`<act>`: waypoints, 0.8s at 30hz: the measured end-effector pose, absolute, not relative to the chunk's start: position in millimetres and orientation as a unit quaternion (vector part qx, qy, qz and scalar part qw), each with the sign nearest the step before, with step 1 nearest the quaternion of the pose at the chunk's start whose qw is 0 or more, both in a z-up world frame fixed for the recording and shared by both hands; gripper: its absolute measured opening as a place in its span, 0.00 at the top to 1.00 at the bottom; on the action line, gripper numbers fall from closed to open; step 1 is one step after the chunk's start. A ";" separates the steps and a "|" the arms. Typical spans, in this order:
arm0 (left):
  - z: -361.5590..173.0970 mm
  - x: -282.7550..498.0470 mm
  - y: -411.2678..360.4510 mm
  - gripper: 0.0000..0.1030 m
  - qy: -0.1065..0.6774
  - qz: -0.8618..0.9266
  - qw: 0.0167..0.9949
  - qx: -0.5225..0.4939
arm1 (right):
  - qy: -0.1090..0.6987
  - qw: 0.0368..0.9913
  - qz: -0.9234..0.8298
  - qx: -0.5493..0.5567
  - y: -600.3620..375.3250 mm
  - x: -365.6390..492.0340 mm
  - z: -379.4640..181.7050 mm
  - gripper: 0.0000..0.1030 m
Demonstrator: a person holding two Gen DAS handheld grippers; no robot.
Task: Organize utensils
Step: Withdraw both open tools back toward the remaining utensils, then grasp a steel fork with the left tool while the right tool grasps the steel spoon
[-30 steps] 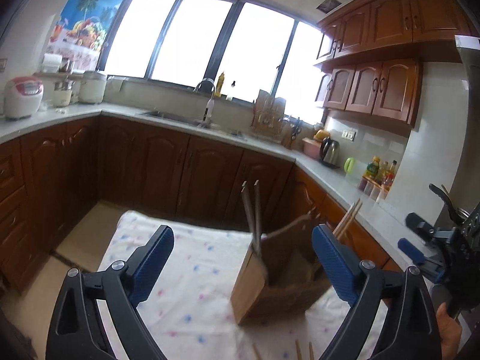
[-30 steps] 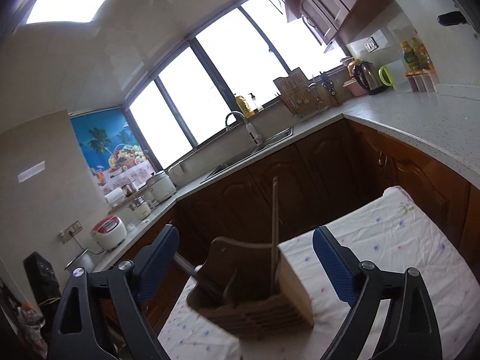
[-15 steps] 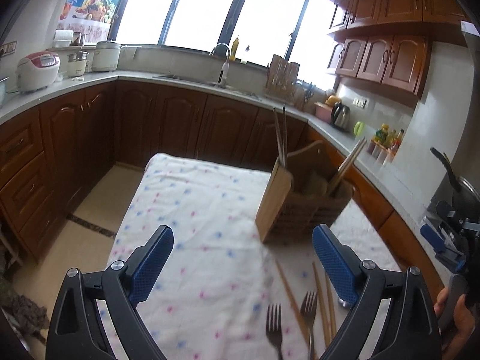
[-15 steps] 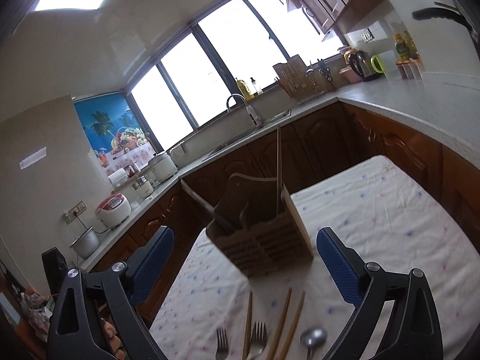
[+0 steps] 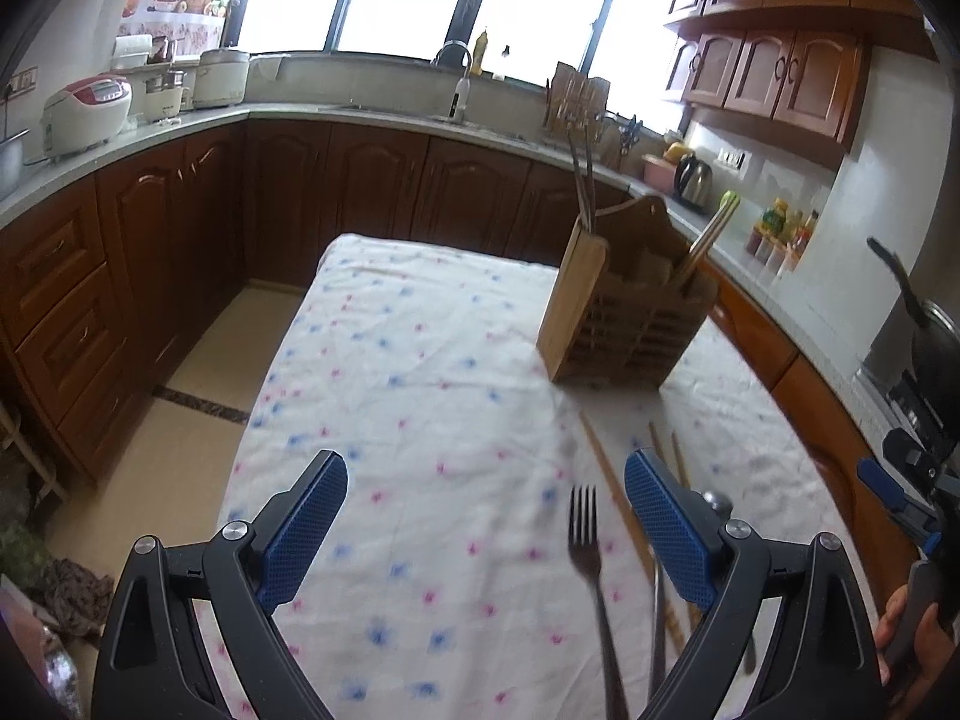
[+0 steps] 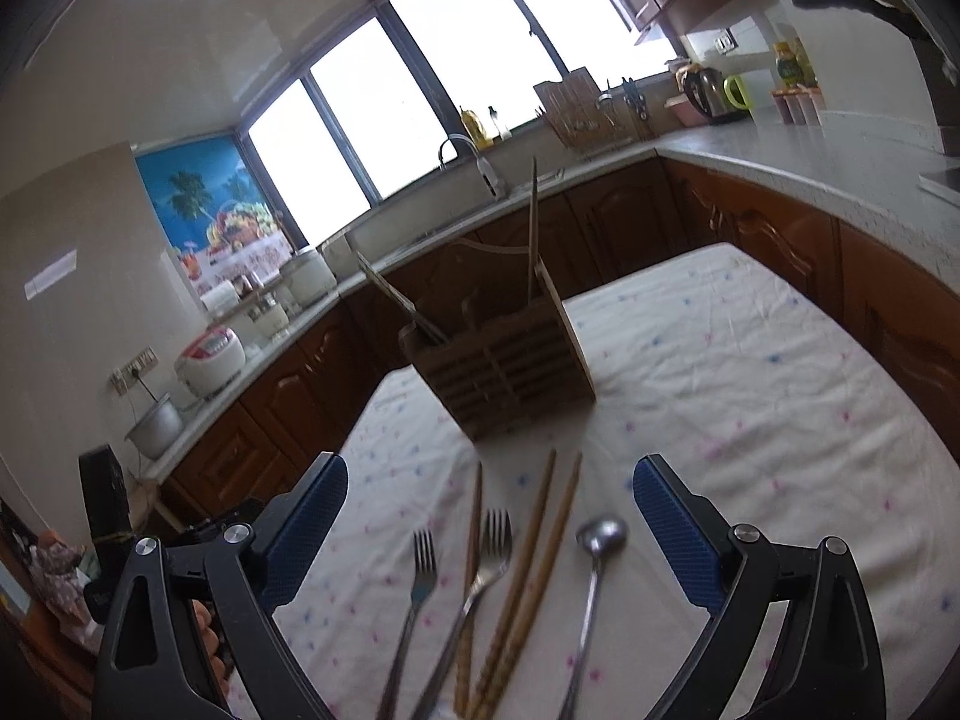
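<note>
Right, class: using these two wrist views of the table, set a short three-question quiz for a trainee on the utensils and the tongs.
1. True or false: the right tongs are shut on the spoon.
2. How many forks lie on the tablecloth in the right wrist view?
3. Multiple choice: where are the loose chopsticks relative to the wooden utensil holder? A) inside it B) on the cloth in front of it, nearer the tongs C) on the counter

Key:
1. False; both the right and left tongs are open and empty.
2. Two: the left fork and the right fork.
3. B
</note>
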State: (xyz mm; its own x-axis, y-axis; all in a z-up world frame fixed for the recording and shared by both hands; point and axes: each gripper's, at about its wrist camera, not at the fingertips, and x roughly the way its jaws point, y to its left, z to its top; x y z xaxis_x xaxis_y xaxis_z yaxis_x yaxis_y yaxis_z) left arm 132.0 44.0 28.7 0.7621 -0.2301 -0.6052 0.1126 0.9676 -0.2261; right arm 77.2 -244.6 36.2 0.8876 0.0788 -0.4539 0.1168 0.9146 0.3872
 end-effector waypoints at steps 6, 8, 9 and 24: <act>28.4 126.2 40.2 0.08 0.349 -0.098 0.929 -0.078 | 0.261 0.942 -0.017 0.208 -246.6 71.9 22.2 0.05; 27.6 127.5 37.1 0.08 0.355 -0.102 0.926 -0.077 | 0.266 0.941 -0.018 0.208 -247.8 71.5 20.7 0.05; 27.2 127.8 35.6 0.08 0.358 -0.103 0.925 -0.077 | 0.268 0.941 -0.018 0.207 -247.9 71.2 19.7 0.05; 13.9 144.8 4.8 0.08 0.391 -0.121 0.911 -0.042 | 0.303 0.931 -0.019 0.203 -248.6 80.4 2.0 0.07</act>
